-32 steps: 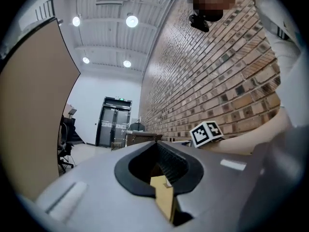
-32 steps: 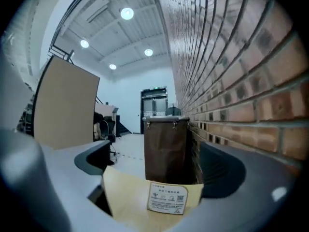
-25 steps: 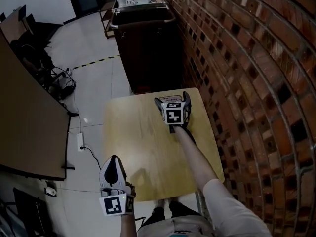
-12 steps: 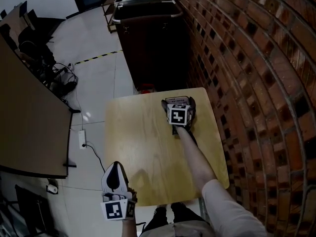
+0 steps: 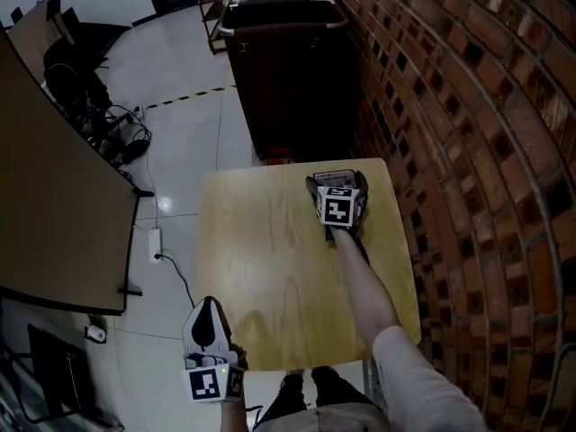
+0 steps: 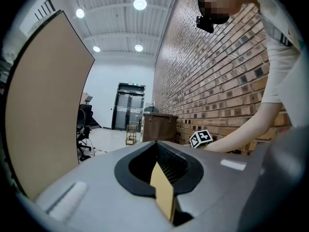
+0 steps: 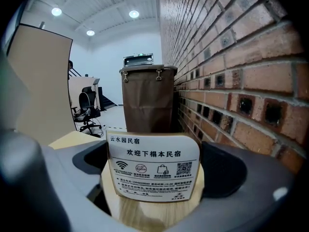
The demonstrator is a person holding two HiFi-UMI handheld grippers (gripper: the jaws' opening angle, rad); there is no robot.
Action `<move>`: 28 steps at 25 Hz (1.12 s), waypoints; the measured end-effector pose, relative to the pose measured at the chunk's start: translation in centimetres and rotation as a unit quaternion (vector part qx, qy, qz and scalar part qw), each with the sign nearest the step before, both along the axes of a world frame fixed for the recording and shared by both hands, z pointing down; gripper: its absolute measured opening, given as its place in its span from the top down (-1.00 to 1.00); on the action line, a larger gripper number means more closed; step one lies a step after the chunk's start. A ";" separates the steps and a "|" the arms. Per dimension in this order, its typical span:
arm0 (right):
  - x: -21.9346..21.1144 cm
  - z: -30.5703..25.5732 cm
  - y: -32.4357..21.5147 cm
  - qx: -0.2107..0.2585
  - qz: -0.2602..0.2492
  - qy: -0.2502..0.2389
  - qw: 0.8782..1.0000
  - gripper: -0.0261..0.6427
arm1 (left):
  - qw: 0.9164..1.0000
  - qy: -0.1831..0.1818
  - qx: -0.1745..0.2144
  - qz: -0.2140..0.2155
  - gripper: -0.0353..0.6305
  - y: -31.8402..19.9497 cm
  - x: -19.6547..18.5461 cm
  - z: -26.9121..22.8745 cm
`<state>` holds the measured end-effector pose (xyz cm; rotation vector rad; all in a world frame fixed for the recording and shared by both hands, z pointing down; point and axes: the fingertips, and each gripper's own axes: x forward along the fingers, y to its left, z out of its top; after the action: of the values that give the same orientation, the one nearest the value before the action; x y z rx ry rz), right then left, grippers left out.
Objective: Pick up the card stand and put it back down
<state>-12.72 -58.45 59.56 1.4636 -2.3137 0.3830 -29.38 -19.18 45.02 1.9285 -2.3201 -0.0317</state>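
Observation:
The card stand [image 7: 153,172] is a white printed card upright on a pale wooden base. It sits between the jaws of my right gripper [image 7: 153,187], which press against both sides of the base. In the head view the right gripper [image 5: 337,185] is at the far right of the small wooden table [image 5: 270,277], and only the top edge of the card stand [image 5: 336,175] shows beyond the marker cube. My left gripper [image 5: 209,320] is shut and holds nothing, just off the table's near left corner.
A brick wall [image 5: 468,151] runs close along the table's right side. A dark brown bin [image 5: 288,70] stands beyond the far edge. A tan partition [image 5: 54,196] and floor cables [image 5: 126,142] lie to the left, across open tiled floor.
Only the head camera has shifted a little. Both grippers hold the same places relative to the table, and the right jaws keep the same spread.

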 end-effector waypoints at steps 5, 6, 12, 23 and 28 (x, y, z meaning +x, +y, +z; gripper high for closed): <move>0.7 -3.2 1.2 0.047 -0.008 -0.009 0.999 -0.80 | 1.000 -0.003 0.014 0.006 0.88 0.1 0.5 -1.0; 0.9 -4.0 1.6 0.057 -0.010 -0.013 0.998 -0.80 | 1.000 -0.004 0.017 0.009 0.88 0.1 0.8 -1.2; 3.0 -10.9 7.3 0.124 -0.019 -0.036 0.991 -0.80 | 0.998 -0.019 0.046 0.033 0.88 -0.4 2.7 -3.5; 7.8 -24.2 26.8 0.201 -0.066 -0.127 0.969 -0.80 | 0.991 -0.052 0.111 0.059 0.89 1.2 5.7 -9.5; 8.3 -25.9 33.8 0.217 -0.089 -0.137 0.962 -0.80 | 0.985 -0.077 0.133 0.078 0.88 2.1 7.4 -11.7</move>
<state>-4.46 -24.68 33.67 1.4432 -2.8650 0.0216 -22.02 -17.08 33.29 2.3124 -2.3551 -0.1941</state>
